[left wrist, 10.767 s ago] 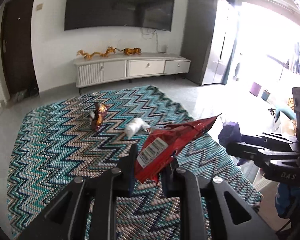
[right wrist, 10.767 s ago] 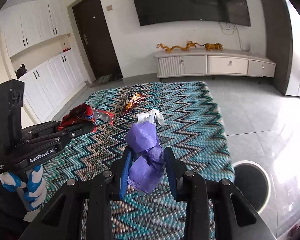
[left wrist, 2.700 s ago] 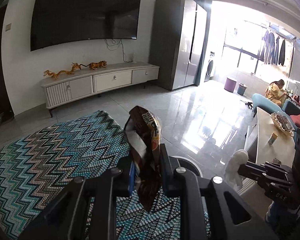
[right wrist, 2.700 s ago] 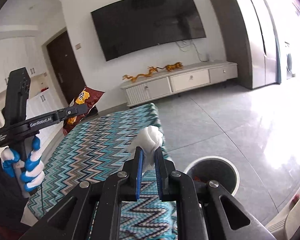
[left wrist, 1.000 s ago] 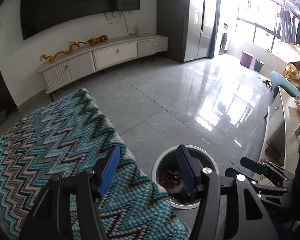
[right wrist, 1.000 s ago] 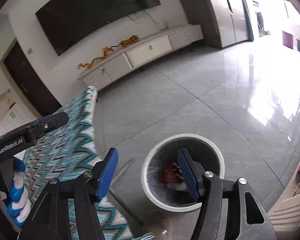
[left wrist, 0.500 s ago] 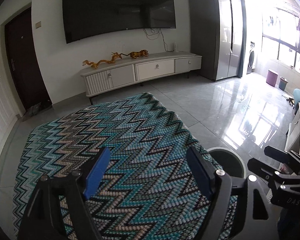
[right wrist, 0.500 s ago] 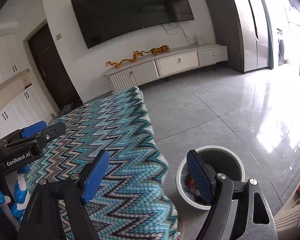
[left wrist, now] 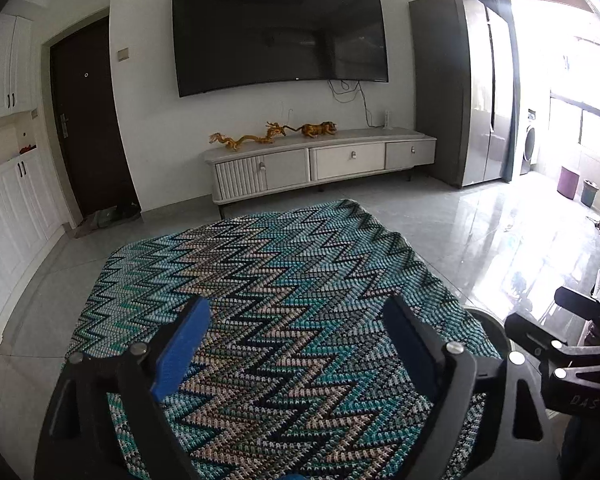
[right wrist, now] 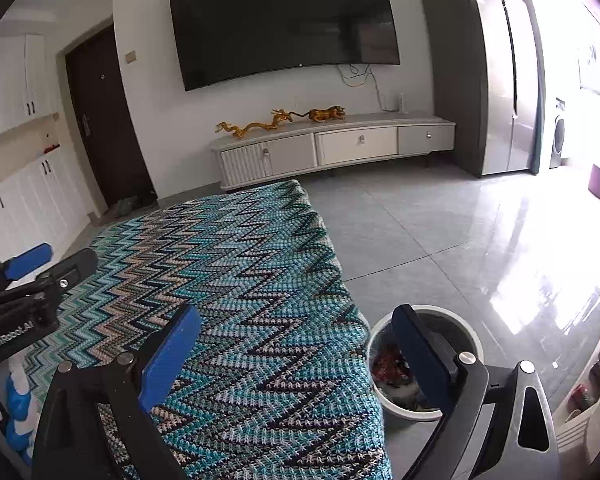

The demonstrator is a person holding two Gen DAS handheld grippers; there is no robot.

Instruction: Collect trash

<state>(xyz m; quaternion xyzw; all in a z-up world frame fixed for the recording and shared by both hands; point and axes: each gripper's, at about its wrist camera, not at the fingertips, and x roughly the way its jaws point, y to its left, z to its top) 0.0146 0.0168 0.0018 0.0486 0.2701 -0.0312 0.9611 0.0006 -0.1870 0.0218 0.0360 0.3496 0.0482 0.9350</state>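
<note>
A round white trash bin (right wrist: 472, 336) stands on the floor at the right edge of the zigzag-patterned table cover (right wrist: 240, 280). Red and white wrappers (right wrist: 384, 366) lie inside it. My right gripper (right wrist: 296, 344) is open and empty, above the cover's right edge beside the bin. My left gripper (left wrist: 296, 336) is open and empty over the cover (left wrist: 280, 280). The bin's rim (left wrist: 496, 332) shows at the cover's right edge in the left wrist view. The right gripper also shows at the right of that view (left wrist: 572, 344), and the left gripper at the left of the right wrist view (right wrist: 32, 276).
A low white TV cabinet (left wrist: 320, 164) with gold figurines stands at the far wall under a large TV (left wrist: 280, 36). A grey fridge (left wrist: 472, 88) is at the right, a dark door (left wrist: 88, 120) at the left. Glossy tiled floor (right wrist: 480, 232) surrounds the table.
Both grippers dropped their items into the bin and opened, about a second ago. Since then they have lifted and swung back to face over the cover. No trash lies on the cover now.
</note>
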